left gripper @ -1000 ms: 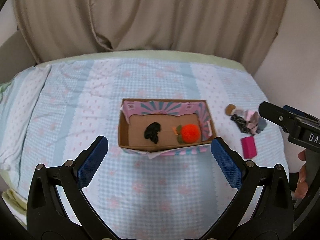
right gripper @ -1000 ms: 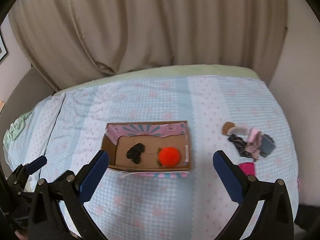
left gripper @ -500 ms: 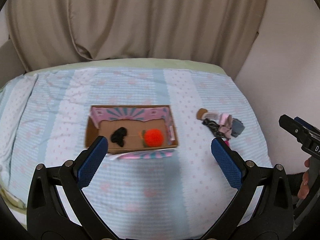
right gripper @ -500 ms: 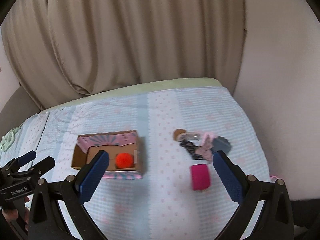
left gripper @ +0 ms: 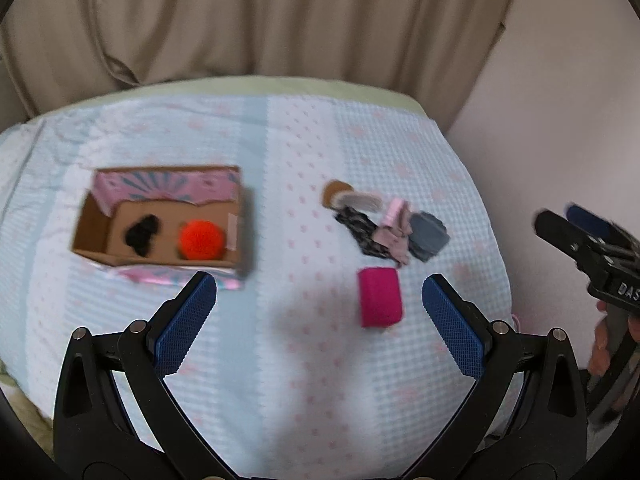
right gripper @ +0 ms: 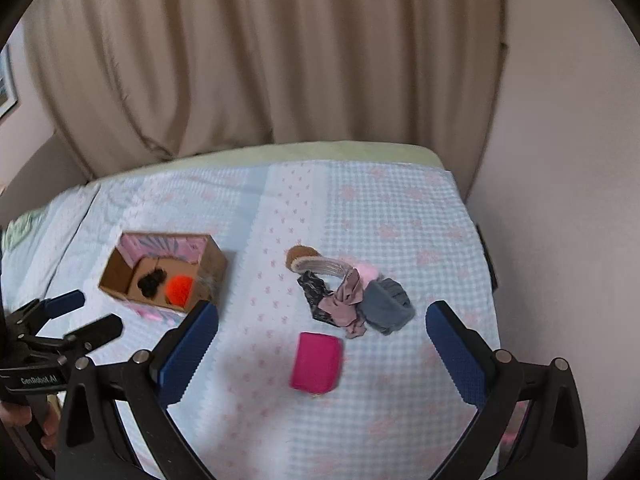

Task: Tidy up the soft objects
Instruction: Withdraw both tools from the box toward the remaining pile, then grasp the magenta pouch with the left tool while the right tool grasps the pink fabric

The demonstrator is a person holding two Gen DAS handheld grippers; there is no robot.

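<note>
A cardboard box (left gripper: 96, 240) (right gripper: 116, 276) on the bed holds an orange pom-pom (left gripper: 200, 239) (right gripper: 179, 289) and a black soft item (left gripper: 142, 233) (right gripper: 151, 282). To its right lies a heap of soft items (left gripper: 394, 229) (right gripper: 352, 296): brown earmuff, dark patterned cloth, pink cloth, grey piece. A magenta pouch (left gripper: 378, 297) (right gripper: 317, 362) lies in front of the heap. My left gripper (left gripper: 320, 316) is open and empty above the bed, left of the pouch. My right gripper (right gripper: 320, 344) is open and empty, with the pouch between its fingers in view.
The bed has a light blue checked cover (left gripper: 280, 360) (right gripper: 400, 216). Beige curtains (right gripper: 280, 60) hang behind it and a pale wall (right gripper: 560, 200) stands close on the right. The bed's right edge is near the heap.
Both grippers have swung right and closer to the bed. The heap and pouch now sit nearer the centre of both views; the box has shifted left. Nothing on the bed moved.
</note>
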